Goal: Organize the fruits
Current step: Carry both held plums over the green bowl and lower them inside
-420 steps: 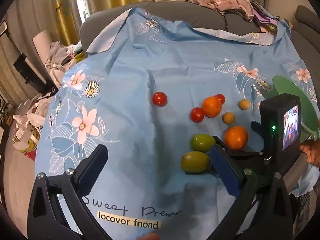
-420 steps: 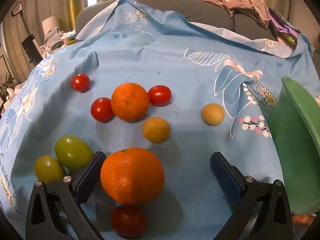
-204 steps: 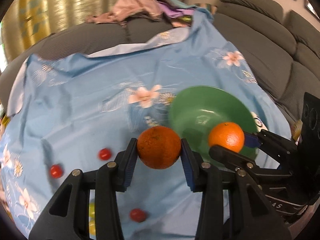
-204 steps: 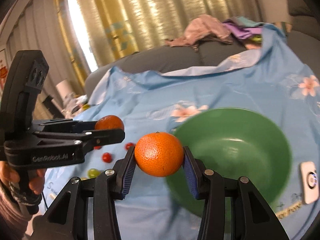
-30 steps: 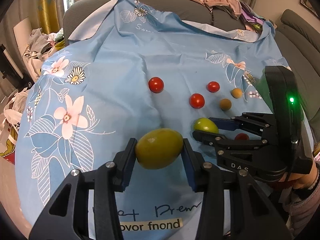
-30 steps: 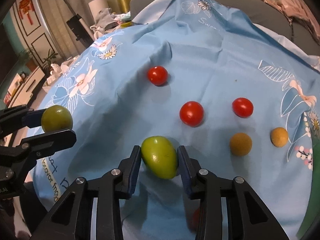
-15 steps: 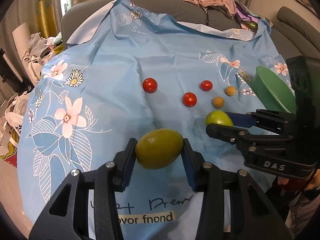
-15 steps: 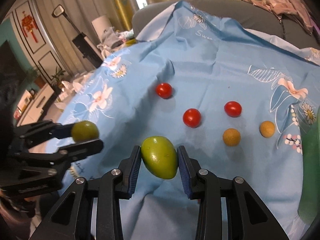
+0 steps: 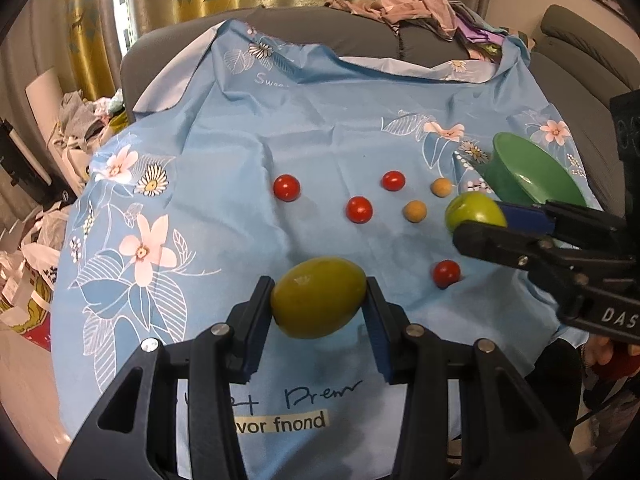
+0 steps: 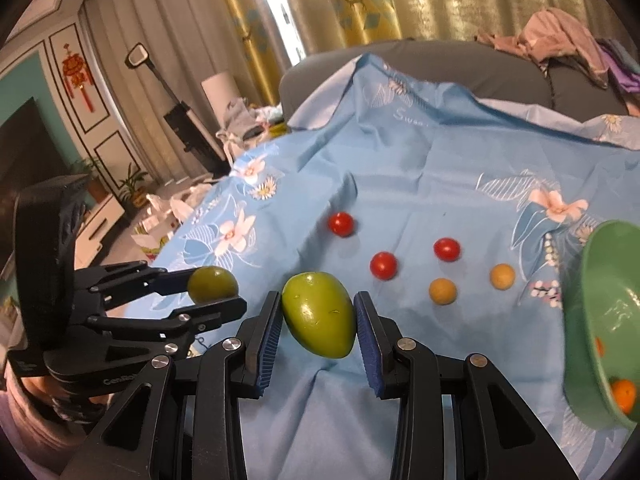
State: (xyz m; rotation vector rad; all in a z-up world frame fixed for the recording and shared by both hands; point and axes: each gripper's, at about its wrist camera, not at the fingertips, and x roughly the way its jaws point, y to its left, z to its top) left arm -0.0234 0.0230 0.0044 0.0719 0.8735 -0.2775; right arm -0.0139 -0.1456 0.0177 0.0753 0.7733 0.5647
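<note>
Across the blue flowered cloth (image 9: pixel 224 152), draped over a grey sofa rather than any counter, six small fruits lying loose: four red tomatoes, among them one at the far left (image 9: pixel 286 187) and one nearest the camera (image 9: pixel 446 273), plus two small tan round fruits (image 9: pixel 414 211) side by side. At the right edge of the cloth, a green bowl (image 10: pixel 600 320), tilted toward the right wrist view, with an orange (image 10: pixel 623 395) low inside and a second orange patch higher up, too cut off to name. Probably the collecting place, since both carried fruits sit lifted clear of the cloth and on the bowl's side.

Between the left tongs (image 9: pixel 319 308), clamped firmly, a yellow-green egg-shaped fruit (image 9: pixel 319 298): long axis lying crosswise from pad to pad, level with the cloth, narrower end seemingly toward the right. Gripped across its length, so likely to stay put but with less pad contact at the tapered ends.

Between the right tongs (image 10: pixel 316 320), likewise closed on their load, a brighter green egg-shaped fruit (image 10: pixel 318 314): long axis running fore and aft but tilted, blunt end up and away to the left, narrower end down toward the camera. Gripped across its short waist, a steadier hold; in the left wrist view the same fruit hangs just beside the bowl's near rim, so a release there looks close.
</note>
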